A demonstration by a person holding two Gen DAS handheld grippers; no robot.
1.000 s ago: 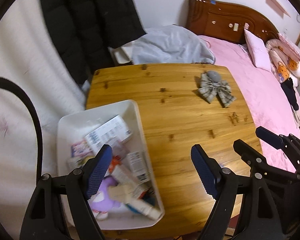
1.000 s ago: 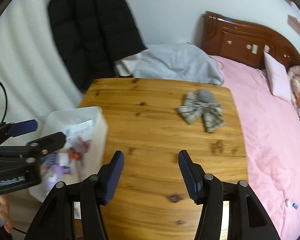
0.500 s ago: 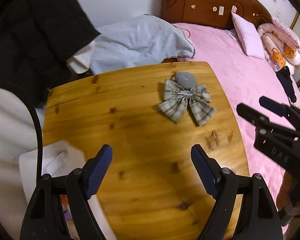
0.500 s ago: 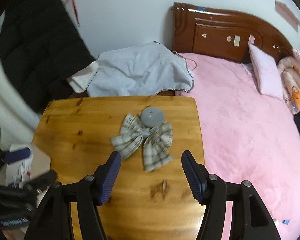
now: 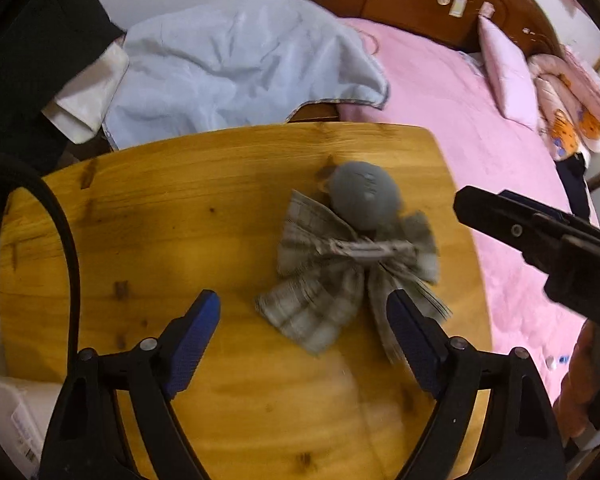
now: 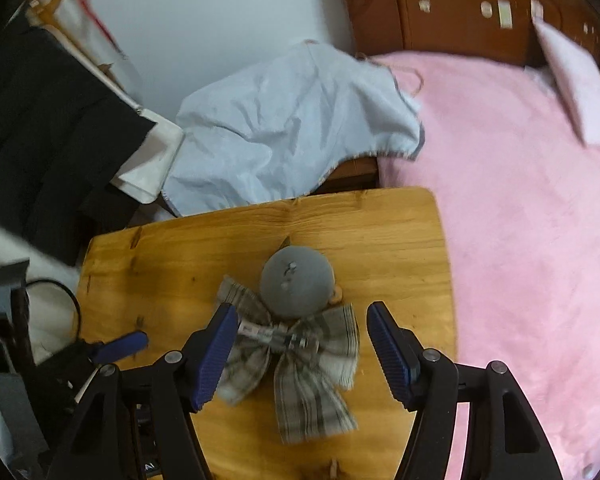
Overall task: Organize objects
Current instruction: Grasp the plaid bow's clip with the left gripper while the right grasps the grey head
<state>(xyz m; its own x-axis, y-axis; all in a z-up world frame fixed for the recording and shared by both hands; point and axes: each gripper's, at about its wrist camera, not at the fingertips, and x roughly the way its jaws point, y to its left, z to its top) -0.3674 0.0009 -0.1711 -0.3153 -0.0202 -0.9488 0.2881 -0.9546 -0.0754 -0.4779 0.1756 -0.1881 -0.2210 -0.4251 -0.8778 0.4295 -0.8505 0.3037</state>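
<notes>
Plaid bow [image 6: 292,360] with a grey round disc [image 6: 297,286] at its top lies flat on my wooden table [image 6: 172,264]. Both tongs hover above it, spread wide and empty: my right gripper [image 6: 298,354] straddles its knot, my left gripper [image 5: 304,320] frames its lower tails.

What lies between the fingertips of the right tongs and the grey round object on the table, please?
In the right wrist view, only the plaid bow lies between the open right tongs and the grey round object.
</notes>
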